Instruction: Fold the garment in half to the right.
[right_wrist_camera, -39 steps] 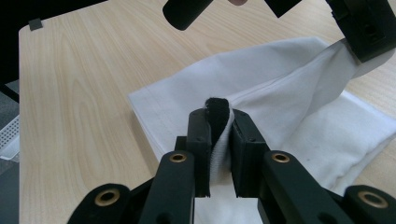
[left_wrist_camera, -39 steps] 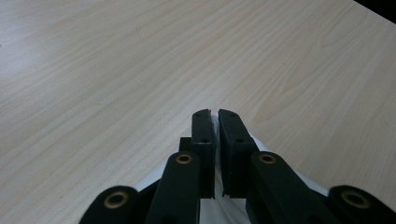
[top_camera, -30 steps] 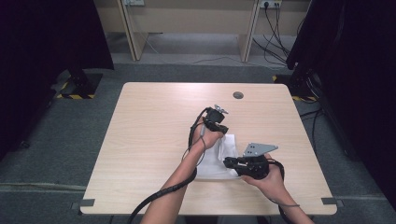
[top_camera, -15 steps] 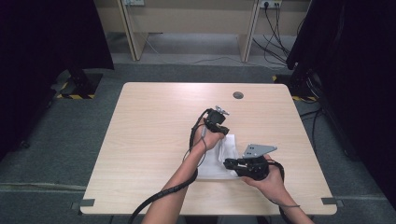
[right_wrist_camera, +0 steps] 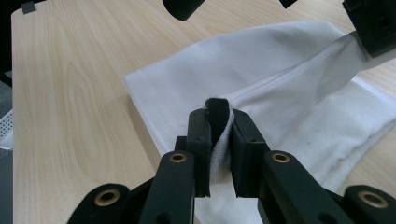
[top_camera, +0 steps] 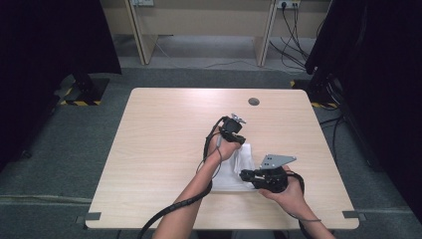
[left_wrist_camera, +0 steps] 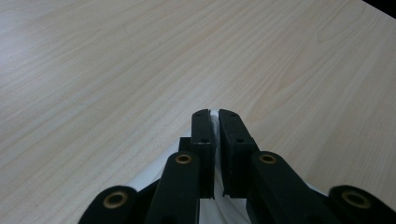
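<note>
White cloth (top_camera: 238,169) lies on the desk (top_camera: 164,149), a little toward four o'clock from the desk's centre, between the two hands of the person. It is folded in some layers, and one part of it is lifted from the surface.

Left tongs (top_camera: 234,128) are at the twelve o'clock end of the cloth. In the left gripper view the two black jaws of these tongs (left_wrist_camera: 214,122) stand nearly together, with only a thin white edge of the cloth (left_wrist_camera: 214,120) pinched between them, so they are closed on the cloth. Behind them is the bare wood of the desk (left_wrist_camera: 116,70).

Right tongs (top_camera: 249,175) are at the five o'clock corner of the cloth, with the grey plate (top_camera: 276,160) on top of them. In the right gripper view these tongs (right_wrist_camera: 219,122) are also closed, and they hold a fold of the white cloth (right_wrist_camera: 261,79) together with a dark strip (right_wrist_camera: 216,112) at its hem. From there the cloth stretches up toward two o'clock, where the other tongs (right_wrist_camera: 373,28) hold its far end a little above the desk (right_wrist_camera: 70,93).

A small round grey cap (top_camera: 254,101) sits in the desk near its far edge, at about one o'clock, well apart from the cloth.
</note>
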Motion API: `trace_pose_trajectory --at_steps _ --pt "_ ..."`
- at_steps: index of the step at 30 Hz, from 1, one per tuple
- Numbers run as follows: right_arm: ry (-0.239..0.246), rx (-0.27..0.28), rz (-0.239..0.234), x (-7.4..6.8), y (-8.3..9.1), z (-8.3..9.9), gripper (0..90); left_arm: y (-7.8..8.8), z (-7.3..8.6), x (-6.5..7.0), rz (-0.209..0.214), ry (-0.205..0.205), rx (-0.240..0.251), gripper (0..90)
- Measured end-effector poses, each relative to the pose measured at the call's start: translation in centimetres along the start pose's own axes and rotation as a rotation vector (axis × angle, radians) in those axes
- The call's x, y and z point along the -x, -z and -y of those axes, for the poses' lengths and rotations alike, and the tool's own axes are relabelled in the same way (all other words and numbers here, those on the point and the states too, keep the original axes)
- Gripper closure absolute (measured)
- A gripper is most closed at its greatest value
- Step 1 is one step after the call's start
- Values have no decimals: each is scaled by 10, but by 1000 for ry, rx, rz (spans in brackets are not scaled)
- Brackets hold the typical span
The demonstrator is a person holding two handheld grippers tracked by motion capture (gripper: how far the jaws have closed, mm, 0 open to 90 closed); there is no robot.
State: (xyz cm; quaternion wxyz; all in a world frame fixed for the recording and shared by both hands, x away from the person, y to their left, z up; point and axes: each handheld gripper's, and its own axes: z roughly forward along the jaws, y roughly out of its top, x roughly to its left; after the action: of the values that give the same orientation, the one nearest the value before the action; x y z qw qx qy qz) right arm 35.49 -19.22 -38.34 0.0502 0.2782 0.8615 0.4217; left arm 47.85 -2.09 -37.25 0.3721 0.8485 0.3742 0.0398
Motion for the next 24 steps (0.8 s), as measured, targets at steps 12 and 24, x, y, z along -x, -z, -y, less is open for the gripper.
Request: trace_pose_trajectory --at_steps 12,24 --pt "0 -10 1 2 1 3 802 -4 -1 4 -4 -13 -8 846" --pt "-5 -10 2 3 3 5 802 -6 -3 6 -7 -16 -12 846"
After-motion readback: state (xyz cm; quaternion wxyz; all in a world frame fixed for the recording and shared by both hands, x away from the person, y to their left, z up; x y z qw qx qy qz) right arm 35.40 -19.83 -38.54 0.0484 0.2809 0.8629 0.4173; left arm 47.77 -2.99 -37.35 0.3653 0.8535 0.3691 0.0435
